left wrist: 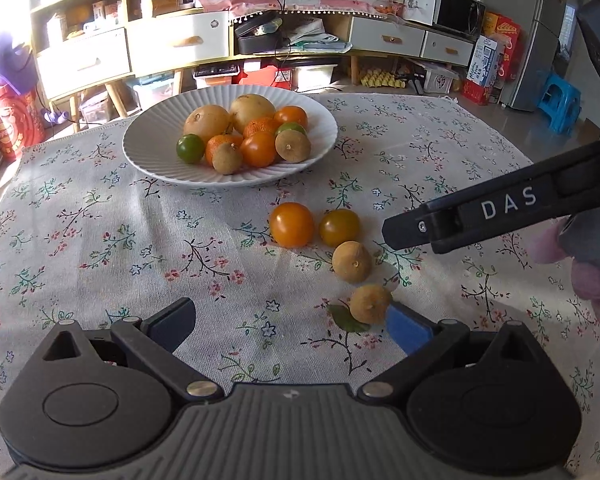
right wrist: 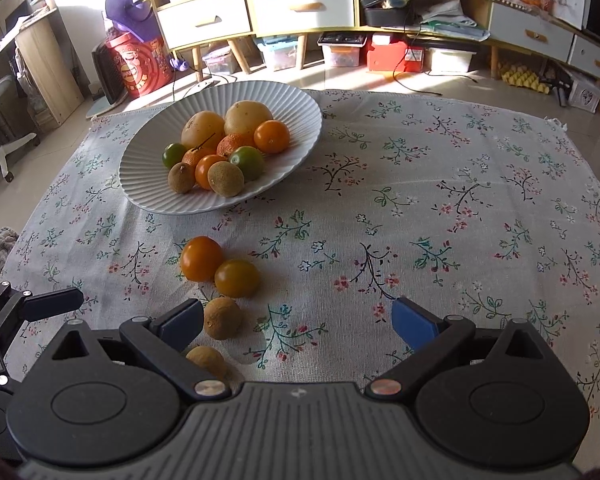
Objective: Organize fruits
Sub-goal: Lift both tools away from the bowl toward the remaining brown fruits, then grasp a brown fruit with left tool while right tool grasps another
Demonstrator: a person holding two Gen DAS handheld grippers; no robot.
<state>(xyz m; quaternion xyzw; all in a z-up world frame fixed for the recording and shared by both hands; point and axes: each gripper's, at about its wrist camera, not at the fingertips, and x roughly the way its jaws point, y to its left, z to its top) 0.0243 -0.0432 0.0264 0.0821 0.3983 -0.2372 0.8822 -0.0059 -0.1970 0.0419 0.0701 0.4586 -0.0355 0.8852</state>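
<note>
Left wrist view: my left gripper (left wrist: pixel 290 322) hangs low over the flowered tablecloth (left wrist: pixel 100 248), jaws wide apart and holding nothing. Four loose fruits lie in a short line ahead: an orange tomato (left wrist: pixel 291 225), a darker tomato (left wrist: pixel 339 227), a brown longan (left wrist: pixel 351 261), and a second longan (left wrist: pixel 369 303) just beside my right-hand blue pad (left wrist: pixel 408 330). Whether pad and fruit touch, I cannot tell. Beyond them the white ribbed plate (left wrist: pixel 148 156) already carries a heap of fruit. My other gripper reaches in from the right edge, its finger ending close to the first longan, with a gloved hand (left wrist: pixel 588 264) behind it.

Right wrist view: my right gripper (right wrist: pixel 298 320) is also spread fully, empty, tilted steeply down at the cloth. The farther longan (right wrist: pixel 223 318) sits just beside my left-hand pad (right wrist: pixel 182 322); the nearer one (right wrist: pixel 207 361) is half hidden under that finger's linkage. Both tomatoes (right wrist: pixel 201 259) lie touching, nearer the plate (right wrist: pixel 148 196).

Risks, as I judge them: round fruits roll, so a pad arriving off-centre could knock a longan toward the table edge or into its neighbours. Both grippers crowd the same small cluster and could clash. Squeezing a tomato hard might split it, and dropping fruit on the heaped plate could dislodge others.
</note>
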